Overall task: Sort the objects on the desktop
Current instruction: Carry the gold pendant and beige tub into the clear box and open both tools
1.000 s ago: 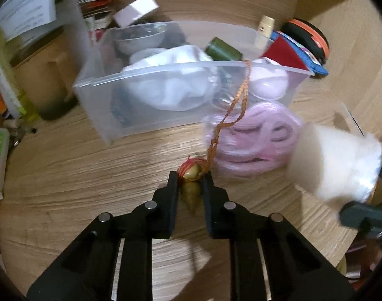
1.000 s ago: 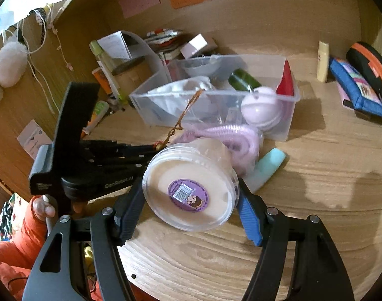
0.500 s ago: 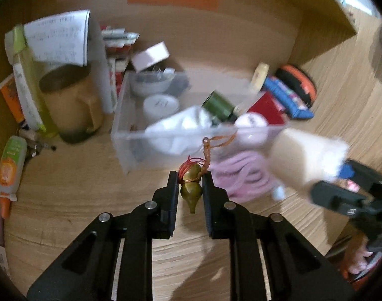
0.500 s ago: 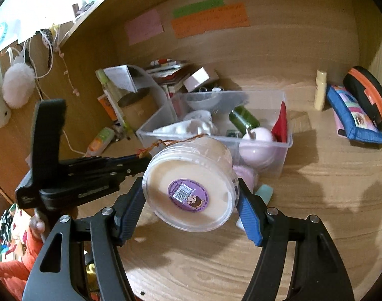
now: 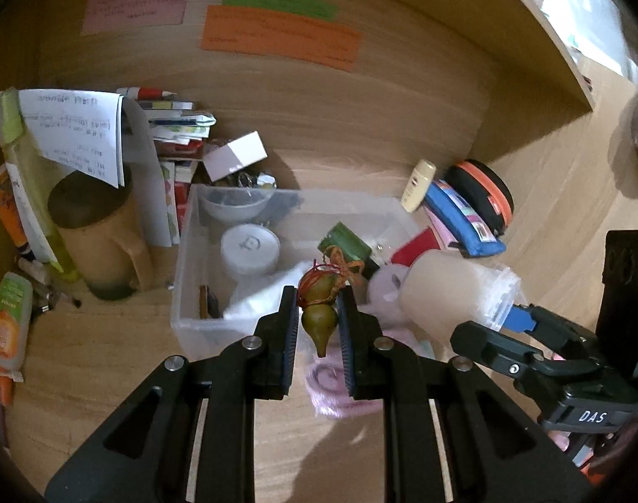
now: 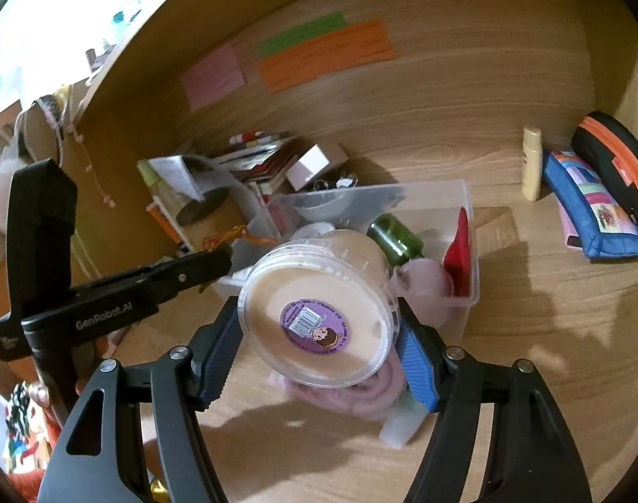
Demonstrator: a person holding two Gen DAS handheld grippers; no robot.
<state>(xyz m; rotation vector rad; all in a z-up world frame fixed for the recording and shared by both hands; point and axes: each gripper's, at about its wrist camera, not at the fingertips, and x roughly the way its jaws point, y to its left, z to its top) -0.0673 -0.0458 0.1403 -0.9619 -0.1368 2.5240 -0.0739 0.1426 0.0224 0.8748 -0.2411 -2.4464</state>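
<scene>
My left gripper (image 5: 317,308) is shut on a small olive gourd charm (image 5: 318,310) with a red-orange cord, held above the near edge of the clear plastic bin (image 5: 185,281). My right gripper (image 6: 317,327) is shut on a round cream-filled plastic tub (image 6: 317,316) with a purple sticker, held above the bin's (image 6: 468,209) near side; the tub also shows in the left wrist view (image 5: 457,293). The bin holds a white jar (image 5: 250,249), a green bottle (image 6: 394,237), a red item (image 6: 459,247) and a pink ball (image 6: 426,283). A pink coiled cord (image 5: 335,381) lies on the desk below both grippers.
A brown mug (image 5: 101,247), papers and stacked books stand left of the bin. A white box (image 5: 235,155) sits behind it. A cream tube (image 6: 532,163), a blue pouch (image 6: 591,209) and a black-orange case (image 6: 616,159) lie to the right. An orange tube (image 5: 6,322) lies far left.
Both grippers have risen and drawn back from the desk with their objects. The gourd charm's cord has come off the bin and pink coil.
</scene>
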